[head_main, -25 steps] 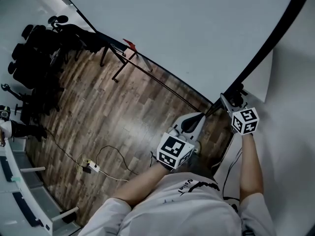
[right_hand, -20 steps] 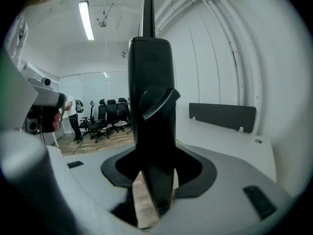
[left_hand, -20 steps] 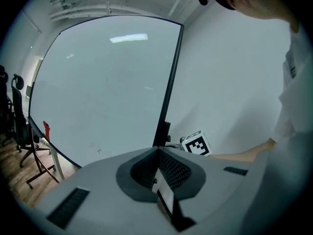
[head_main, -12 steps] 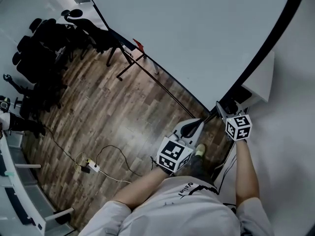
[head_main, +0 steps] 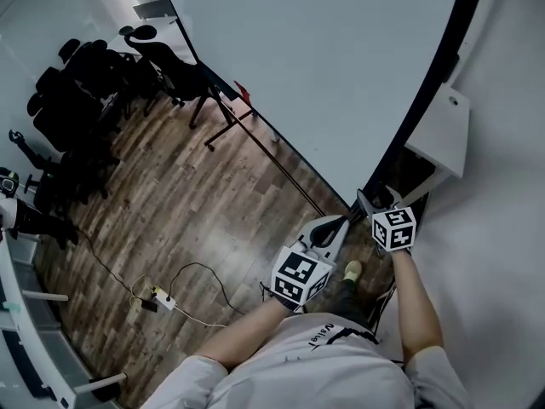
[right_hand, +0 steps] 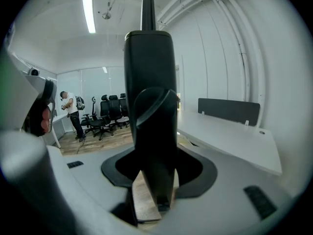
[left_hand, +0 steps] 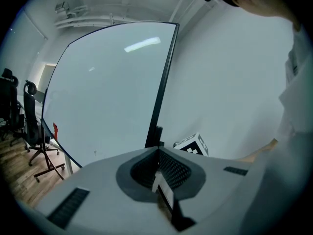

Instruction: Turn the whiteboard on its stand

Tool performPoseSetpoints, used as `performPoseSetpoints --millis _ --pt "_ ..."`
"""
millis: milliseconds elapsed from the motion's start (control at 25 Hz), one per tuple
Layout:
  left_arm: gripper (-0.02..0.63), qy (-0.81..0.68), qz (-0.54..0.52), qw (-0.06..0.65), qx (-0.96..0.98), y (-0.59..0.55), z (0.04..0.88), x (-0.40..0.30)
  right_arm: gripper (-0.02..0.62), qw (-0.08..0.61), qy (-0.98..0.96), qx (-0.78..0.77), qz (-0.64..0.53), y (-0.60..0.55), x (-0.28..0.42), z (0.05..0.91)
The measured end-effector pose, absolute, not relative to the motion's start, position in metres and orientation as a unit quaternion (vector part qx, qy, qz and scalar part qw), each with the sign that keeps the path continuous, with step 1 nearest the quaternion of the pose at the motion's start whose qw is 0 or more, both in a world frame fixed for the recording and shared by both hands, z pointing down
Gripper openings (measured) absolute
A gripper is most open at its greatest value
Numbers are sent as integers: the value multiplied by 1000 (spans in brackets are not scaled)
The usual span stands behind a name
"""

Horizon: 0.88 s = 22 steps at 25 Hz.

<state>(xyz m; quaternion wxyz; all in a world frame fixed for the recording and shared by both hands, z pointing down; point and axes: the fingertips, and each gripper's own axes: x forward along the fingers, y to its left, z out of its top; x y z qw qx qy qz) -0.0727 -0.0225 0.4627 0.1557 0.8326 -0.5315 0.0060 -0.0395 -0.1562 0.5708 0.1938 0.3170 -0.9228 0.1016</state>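
Note:
The big whiteboard [head_main: 324, 75] fills the upper head view, with its black frame [head_main: 426, 100] running down the right side. My right gripper [head_main: 368, 201] is shut on the frame's lower end. In the right gripper view that black frame [right_hand: 149, 82] stands upright between the jaws of the right gripper [right_hand: 154, 190]. My left gripper [head_main: 334, 221] hovers just left of it, near the board's bottom corner, jaws together and holding nothing. In the left gripper view the whiteboard [left_hand: 107, 92] rises beyond the shut left gripper [left_hand: 159, 173].
The stand's black floor bar [head_main: 264, 156] crosses the wood floor. Office chairs [head_main: 77, 83] crowd the far left. A power strip with cable [head_main: 157, 292] lies on the floor. A white desk [head_main: 438, 130] stands behind the board. A person [right_hand: 73, 114] stands far off by chairs.
The board's framed edge has swung left and nearer to me, and my right gripper has gone with it. The left gripper has stayed close beside it.

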Motion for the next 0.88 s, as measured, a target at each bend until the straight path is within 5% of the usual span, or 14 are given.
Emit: performPoseSetpoints --millis 880 --pt "11 -516 -5 178 838 23 475 -102 189 194 -901 372 106 -82 -54 556"
